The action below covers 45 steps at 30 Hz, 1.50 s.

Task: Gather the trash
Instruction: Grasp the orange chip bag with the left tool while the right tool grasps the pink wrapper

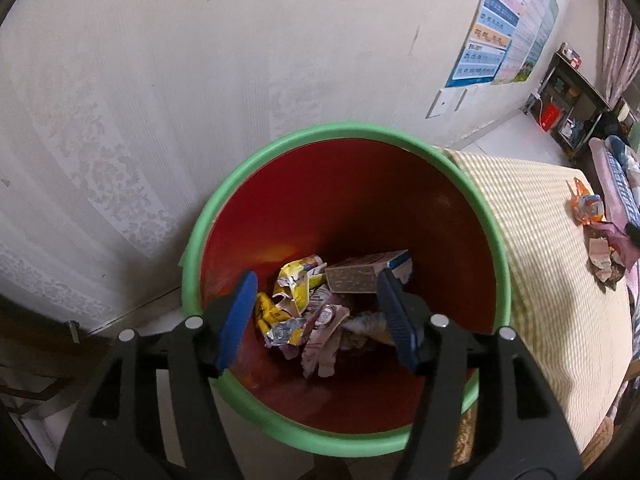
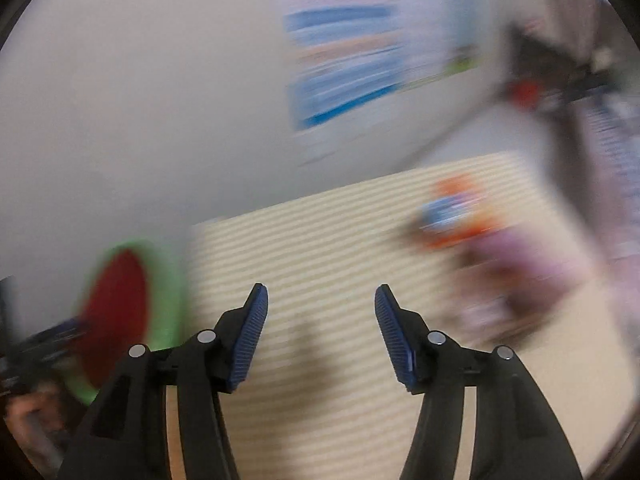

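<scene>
A red bin with a green rim (image 1: pixel 280 148) stands beside the table. Inside lie yellow wrappers (image 1: pixel 294 284), a small carton (image 1: pixel 366 272) and pale crumpled wrappers (image 1: pixel 324 332). My left gripper (image 1: pixel 318 280) is open and empty above the bin's mouth. My right gripper (image 2: pixel 321 294) is open and empty above the striped tablecloth (image 2: pixel 320 248). The right wrist view is blurred; the bin (image 2: pixel 164 304) shows at its left. An orange and blue wrapper (image 1: pixel 586 204) and more crumpled trash (image 1: pixel 604 260) lie on the table at the right; the wrapper also shows blurred in the right wrist view (image 2: pixel 456 212).
A pale wall (image 1: pixel 200 60) with posters (image 1: pixel 500 20) rises behind the bin. A dark shelf (image 1: pixel 568 100) with items stands at the far right. The yellow striped tablecloth (image 1: pixel 540 240) covers the table next to the bin.
</scene>
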Each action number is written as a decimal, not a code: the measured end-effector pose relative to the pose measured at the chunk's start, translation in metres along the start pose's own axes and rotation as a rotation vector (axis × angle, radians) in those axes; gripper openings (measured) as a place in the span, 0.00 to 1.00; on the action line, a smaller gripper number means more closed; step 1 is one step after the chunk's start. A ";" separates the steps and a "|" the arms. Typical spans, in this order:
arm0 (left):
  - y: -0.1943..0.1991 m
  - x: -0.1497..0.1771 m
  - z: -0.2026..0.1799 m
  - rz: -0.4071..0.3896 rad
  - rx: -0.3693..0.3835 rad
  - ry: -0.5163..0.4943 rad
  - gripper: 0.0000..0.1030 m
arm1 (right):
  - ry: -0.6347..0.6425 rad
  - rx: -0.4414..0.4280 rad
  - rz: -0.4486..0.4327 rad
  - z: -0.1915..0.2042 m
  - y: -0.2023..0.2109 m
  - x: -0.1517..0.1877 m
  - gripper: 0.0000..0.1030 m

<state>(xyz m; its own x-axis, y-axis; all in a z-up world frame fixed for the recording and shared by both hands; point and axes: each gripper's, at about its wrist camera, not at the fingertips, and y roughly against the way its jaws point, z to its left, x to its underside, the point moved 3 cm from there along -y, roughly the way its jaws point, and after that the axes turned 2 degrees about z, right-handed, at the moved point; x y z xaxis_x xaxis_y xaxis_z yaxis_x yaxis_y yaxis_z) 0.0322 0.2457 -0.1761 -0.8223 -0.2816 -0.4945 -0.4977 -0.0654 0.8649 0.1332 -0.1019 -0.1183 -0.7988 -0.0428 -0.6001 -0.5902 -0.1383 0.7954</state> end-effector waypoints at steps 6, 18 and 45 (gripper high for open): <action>0.003 0.003 -0.034 0.005 0.033 -0.083 0.58 | -0.066 0.232 0.144 -0.110 -0.039 -0.026 0.54; 0.018 0.001 -0.135 -0.025 0.102 -0.313 0.58 | -0.257 -0.051 0.000 -0.114 0.037 0.049 0.20; -0.093 -0.061 -0.481 0.089 0.197 -0.658 0.58 | -0.466 -0.308 -0.012 -0.112 0.072 0.201 0.22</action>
<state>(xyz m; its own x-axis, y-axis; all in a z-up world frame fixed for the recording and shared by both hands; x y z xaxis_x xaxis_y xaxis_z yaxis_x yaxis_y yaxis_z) 0.2615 -0.1915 -0.1854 -0.8277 0.3654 -0.4260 -0.4103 0.1240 0.9035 -0.0569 -0.2308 -0.1916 -0.8006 0.3932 -0.4521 -0.5940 -0.4219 0.6850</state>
